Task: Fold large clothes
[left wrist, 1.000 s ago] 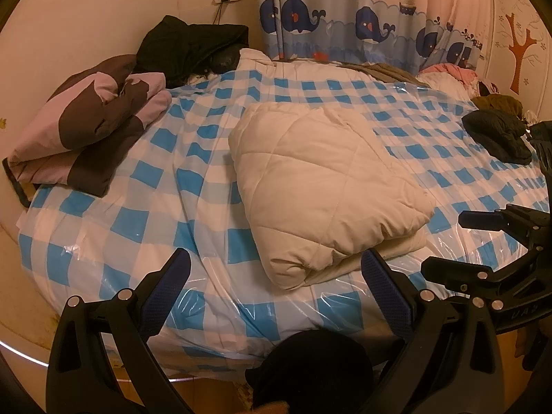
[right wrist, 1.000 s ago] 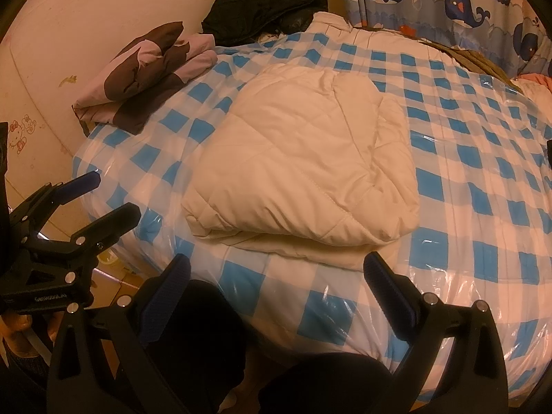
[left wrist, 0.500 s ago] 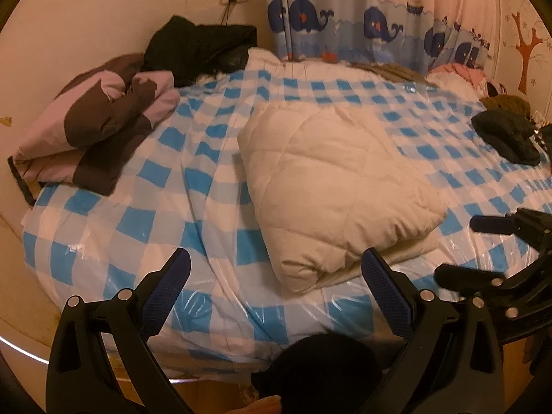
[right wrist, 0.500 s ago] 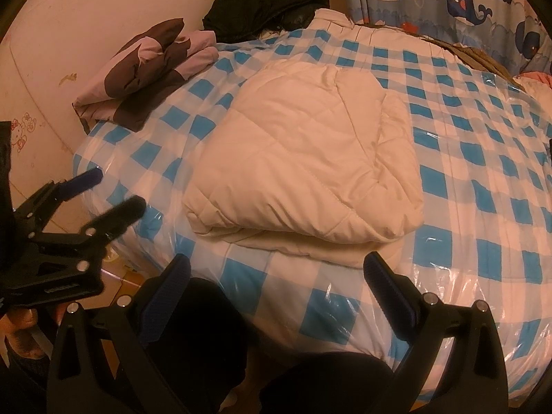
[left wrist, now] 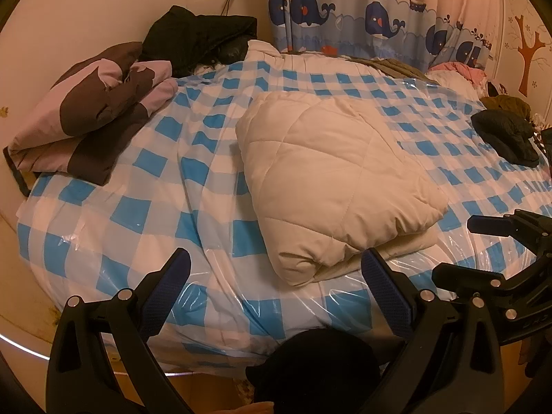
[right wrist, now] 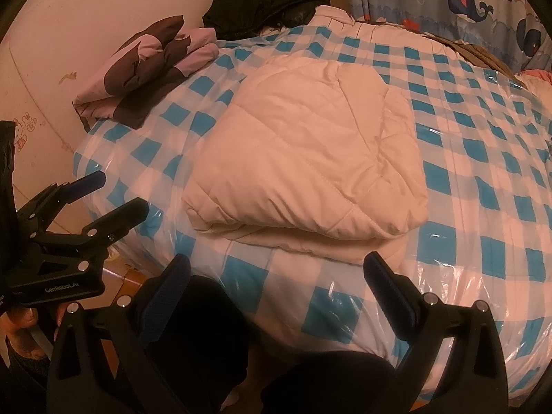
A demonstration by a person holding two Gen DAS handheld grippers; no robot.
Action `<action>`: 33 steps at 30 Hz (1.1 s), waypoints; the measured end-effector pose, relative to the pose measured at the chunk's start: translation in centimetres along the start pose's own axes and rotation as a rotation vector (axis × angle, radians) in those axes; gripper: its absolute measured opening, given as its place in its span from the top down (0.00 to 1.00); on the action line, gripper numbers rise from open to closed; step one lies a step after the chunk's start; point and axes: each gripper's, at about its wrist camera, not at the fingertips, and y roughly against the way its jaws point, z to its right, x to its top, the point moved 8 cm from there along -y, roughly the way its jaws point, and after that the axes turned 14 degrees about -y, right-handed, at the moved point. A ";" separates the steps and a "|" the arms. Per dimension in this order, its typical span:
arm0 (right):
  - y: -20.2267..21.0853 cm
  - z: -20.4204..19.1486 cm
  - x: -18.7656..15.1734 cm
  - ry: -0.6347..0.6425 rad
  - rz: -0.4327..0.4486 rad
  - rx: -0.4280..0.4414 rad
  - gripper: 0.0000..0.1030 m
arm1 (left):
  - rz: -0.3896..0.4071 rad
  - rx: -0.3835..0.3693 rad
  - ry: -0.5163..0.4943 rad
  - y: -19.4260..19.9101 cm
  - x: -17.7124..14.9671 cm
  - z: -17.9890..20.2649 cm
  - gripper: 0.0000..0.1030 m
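Observation:
A cream quilted padded garment (left wrist: 331,179) lies folded into a thick bundle on the blue-and-white checked bed (left wrist: 120,214), also seen in the right wrist view (right wrist: 310,158). My left gripper (left wrist: 276,283) hangs open at the bed's near edge, short of the bundle, holding nothing. My right gripper (right wrist: 276,283) is open too, just in front of the bundle's folded edge, empty. Each gripper shows in the other's view: the right one (left wrist: 483,252) at the right side, the left one (right wrist: 103,193) at the left side.
A folded pink-and-brown blanket (left wrist: 89,120) and a black jacket (left wrist: 200,41) sit at the bed's far left corner. Dark clothes (left wrist: 507,134) lie at the right edge. A whale-print curtain (left wrist: 362,10) hangs behind. Clear plastic covers the bed. The person's dark-clad legs (right wrist: 207,345) show below.
Both grippers have drifted slightly back and up from the bed; the view shifts a little. The bundle has not moved and both grippers stay open.

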 end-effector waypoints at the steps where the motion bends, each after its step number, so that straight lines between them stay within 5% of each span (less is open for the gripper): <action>1: -0.2 0.1 0.5 -0.001 0.000 0.001 0.06 | 0.000 0.001 0.000 0.0 -0.1 0.1 0.08; 33: -0.5 0.0 -0.3 -0.002 -0.012 0.004 0.06 | -0.009 -0.012 0.007 -0.6 -0.7 0.7 0.08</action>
